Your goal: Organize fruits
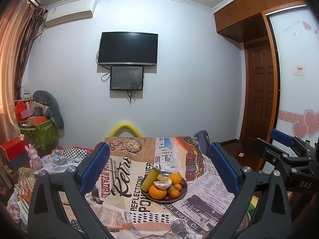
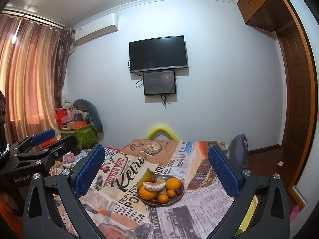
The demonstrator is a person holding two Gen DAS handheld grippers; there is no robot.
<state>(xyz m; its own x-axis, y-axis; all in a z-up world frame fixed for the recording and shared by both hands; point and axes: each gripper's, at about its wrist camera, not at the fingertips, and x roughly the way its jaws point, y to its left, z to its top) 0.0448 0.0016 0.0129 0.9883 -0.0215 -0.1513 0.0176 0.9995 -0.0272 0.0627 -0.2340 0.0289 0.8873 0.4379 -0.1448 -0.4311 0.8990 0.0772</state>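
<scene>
Both hand-held grippers were held back from the work, side by side. The left hand-held gripper [image 1: 159,171] had its jaws spread wide and held nothing; the right hand-held gripper [image 2: 156,172] was the same, wide apart and empty. Between their fingers, a little ahead, a dark plate [image 1: 182,196] stood near the middle of the counter [image 1: 127,181], which was covered with a printed cloth. On the plate the fruits lay together: two big oranges [image 1: 157,191], small tangerines [image 1: 175,193], a peeled citrus piece [image 1: 163,184], some dark dates [image 1: 183,183] and a green-yellow stick [image 1: 150,179]. No fruit lay on the cloth. This could be the pile before sorting, or the fruits already gathered; I could not decide which.
</scene>
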